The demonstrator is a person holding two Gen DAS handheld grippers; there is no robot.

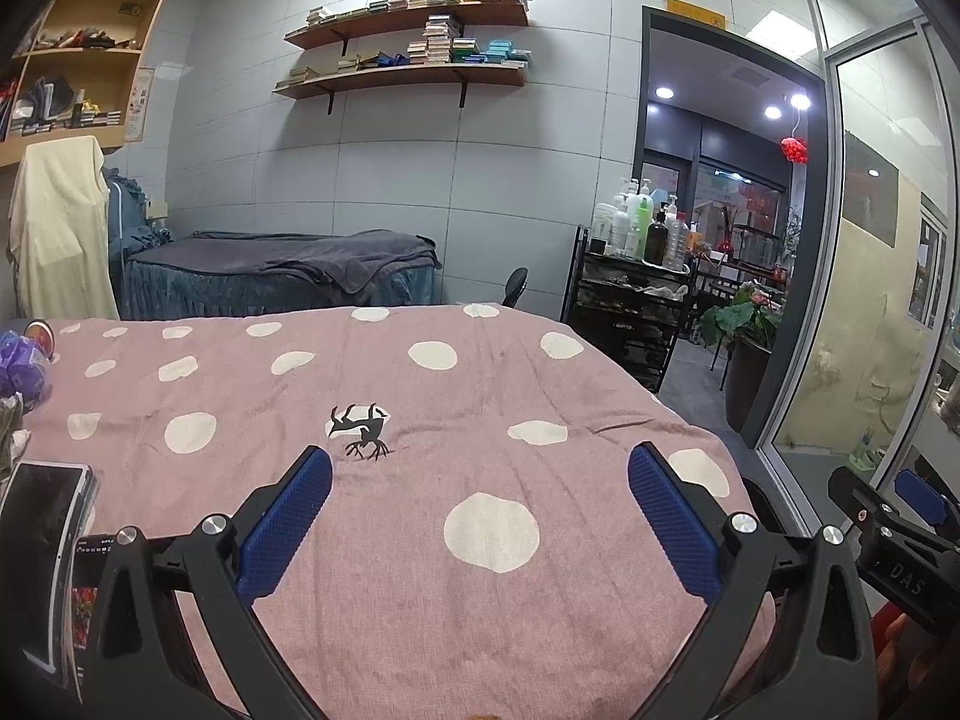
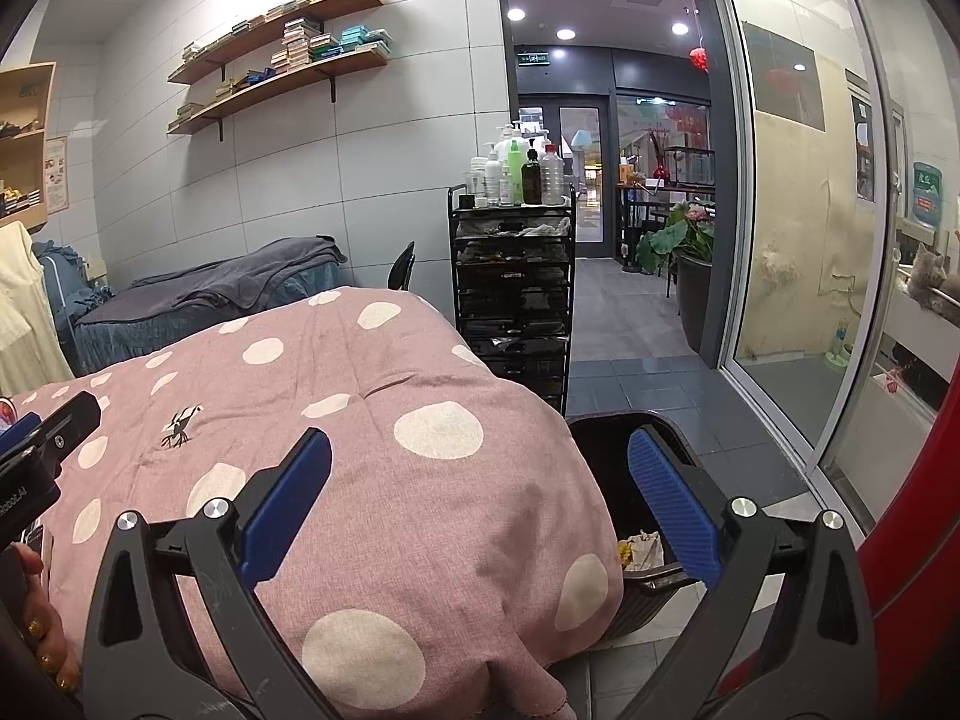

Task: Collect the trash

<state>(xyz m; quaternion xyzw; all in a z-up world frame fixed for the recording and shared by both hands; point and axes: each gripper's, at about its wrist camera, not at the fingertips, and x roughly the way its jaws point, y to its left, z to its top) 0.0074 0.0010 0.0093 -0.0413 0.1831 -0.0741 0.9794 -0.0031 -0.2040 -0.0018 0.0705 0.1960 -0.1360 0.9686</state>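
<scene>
My left gripper (image 1: 480, 516) is open and empty above the pink polka-dot cover (image 1: 420, 408) of the table. My right gripper (image 2: 480, 504) is open and empty over the cover's right edge (image 2: 384, 468), its right finger above a black trash bin (image 2: 606, 456) on the floor. Crumpled trash (image 2: 639, 546) lies inside the bin. At the far left of the left wrist view there is purple crumpled stuff (image 1: 21, 363) and a round red thing (image 1: 41, 333) on the table. The right gripper also shows at the right edge of the left wrist view (image 1: 900, 516).
A phone (image 1: 42, 546) lies at the table's left front. A black drawer cart (image 2: 513, 294) with bottles stands behind the bin. A grey-covered bed (image 1: 282, 276) stands at the back. A glass door (image 2: 798, 240) and an open doorway are on the right.
</scene>
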